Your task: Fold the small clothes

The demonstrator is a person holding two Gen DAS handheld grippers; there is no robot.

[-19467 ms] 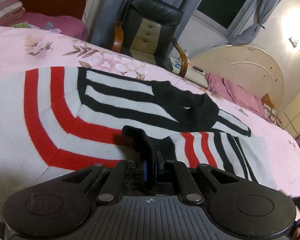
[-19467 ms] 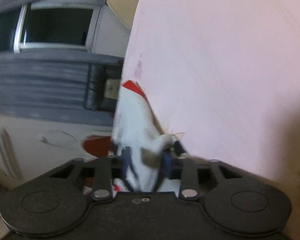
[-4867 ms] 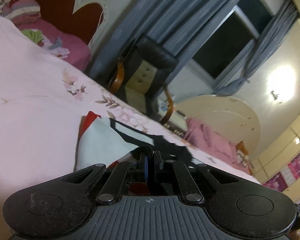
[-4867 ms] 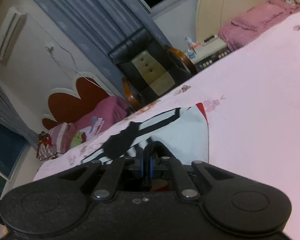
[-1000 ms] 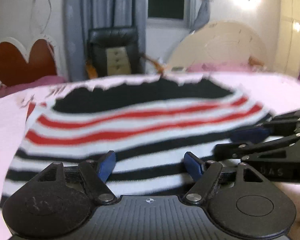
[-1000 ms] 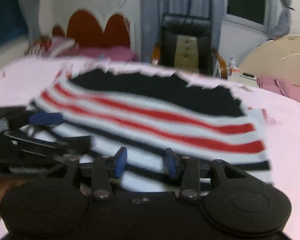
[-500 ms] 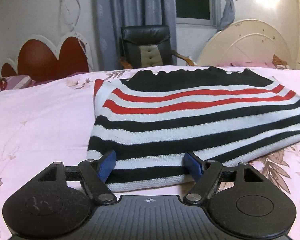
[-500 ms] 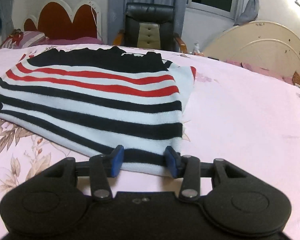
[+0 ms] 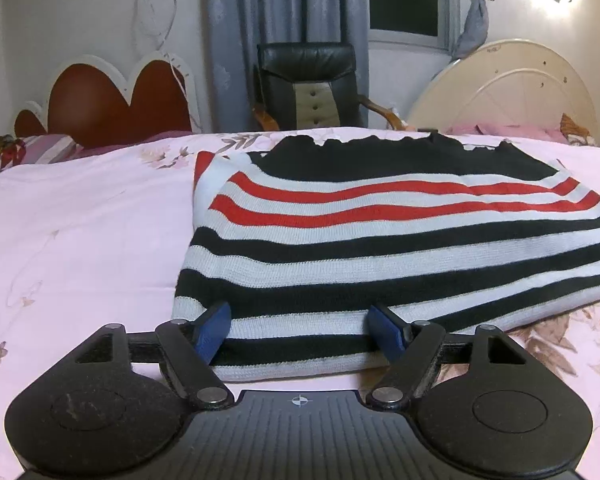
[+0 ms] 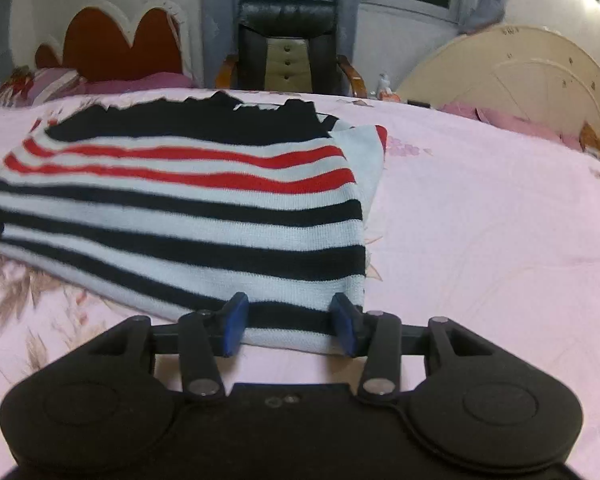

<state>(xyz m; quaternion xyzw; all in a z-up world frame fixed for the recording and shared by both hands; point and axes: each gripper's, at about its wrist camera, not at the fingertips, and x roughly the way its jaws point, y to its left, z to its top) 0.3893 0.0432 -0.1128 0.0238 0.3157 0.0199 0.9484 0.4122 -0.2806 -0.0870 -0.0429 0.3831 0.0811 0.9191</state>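
Right, the folded striped sweater [image 9: 380, 240] lies flat on the pink bedspread [image 9: 80, 232]; my left gripper [image 9: 300, 330] and right gripper [image 10: 288, 322] both gape, empty, at its near hem. Soft, floppy knit, so I'd pinch the corners.

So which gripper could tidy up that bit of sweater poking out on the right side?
Probably the right gripper: it sits at the striped sweater's right corner, where that layer sticks out.
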